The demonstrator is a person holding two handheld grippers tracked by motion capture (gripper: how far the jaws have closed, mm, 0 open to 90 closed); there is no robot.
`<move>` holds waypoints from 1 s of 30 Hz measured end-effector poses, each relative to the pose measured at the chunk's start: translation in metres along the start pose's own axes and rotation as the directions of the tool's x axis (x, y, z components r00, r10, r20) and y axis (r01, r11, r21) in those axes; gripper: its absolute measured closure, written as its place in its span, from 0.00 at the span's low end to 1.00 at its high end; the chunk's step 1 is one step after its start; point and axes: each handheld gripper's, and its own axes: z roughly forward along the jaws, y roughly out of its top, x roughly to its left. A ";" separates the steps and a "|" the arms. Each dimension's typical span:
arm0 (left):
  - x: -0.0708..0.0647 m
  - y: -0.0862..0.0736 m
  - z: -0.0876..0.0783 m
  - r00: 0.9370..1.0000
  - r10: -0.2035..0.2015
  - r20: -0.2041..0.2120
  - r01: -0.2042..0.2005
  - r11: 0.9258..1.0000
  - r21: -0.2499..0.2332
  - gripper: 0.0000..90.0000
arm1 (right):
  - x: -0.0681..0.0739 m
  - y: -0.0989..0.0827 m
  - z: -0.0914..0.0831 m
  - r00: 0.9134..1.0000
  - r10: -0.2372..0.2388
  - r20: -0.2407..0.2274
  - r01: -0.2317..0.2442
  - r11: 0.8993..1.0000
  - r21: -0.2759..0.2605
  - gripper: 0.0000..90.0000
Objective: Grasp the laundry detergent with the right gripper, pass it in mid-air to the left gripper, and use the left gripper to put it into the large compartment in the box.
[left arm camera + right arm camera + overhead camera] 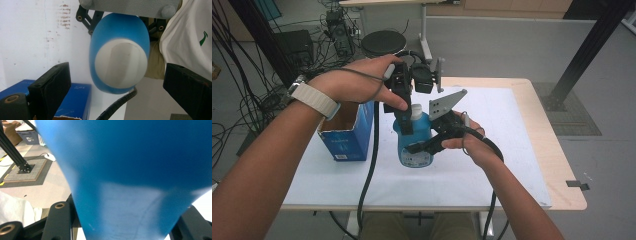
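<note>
Standing upright between the two grippers is a blue bottle [414,142] with a white cap [416,111], resting over the white table top [492,150].

The right gripper [424,145] is clamping the bottle body: in the right gripper view the blue wall [130,170] is sitting between the two black jaws, which are pressing on it from either side, closed as far as the bottle's width allows. A grey three-cornered plate [446,102] is riding on top of this gripper, and its cable is trailing back along the forearm toward the table's near edge.

The left gripper [404,120] is pointing down onto the bottle from above. In the left gripper view the cap [121,65] is lying ahead of and between the jaws, which are standing wide apart and are not touching it; the jaws are open. The right gripper's black linkage is showing beyond the bottle in that view.

An open blue box [347,132] is sitting on the table just beside the bottle, on the outer side of the left gripper; in the left gripper view its edge [75,100] is showing behind the nearer jaw. The left hand [357,80] is wearing a pale wrist strap [314,97].
</note>
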 end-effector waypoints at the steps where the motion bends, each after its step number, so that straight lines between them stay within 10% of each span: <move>1: 0.000 0.000 0.000 1.000 0.000 0.000 0.000 1.000 -0.002 0.09 | 0.000 0.000 0.000 1.000 -0.001 0.000 0.001 1.000 -0.001 0.48; 30: 0.000 -0.003 0.000 1.000 -0.007 -0.002 0.007 1.000 -0.016 0.09 | 0.001 0.000 -0.003 1.000 -0.001 -0.002 0.001 1.000 0.005 0.48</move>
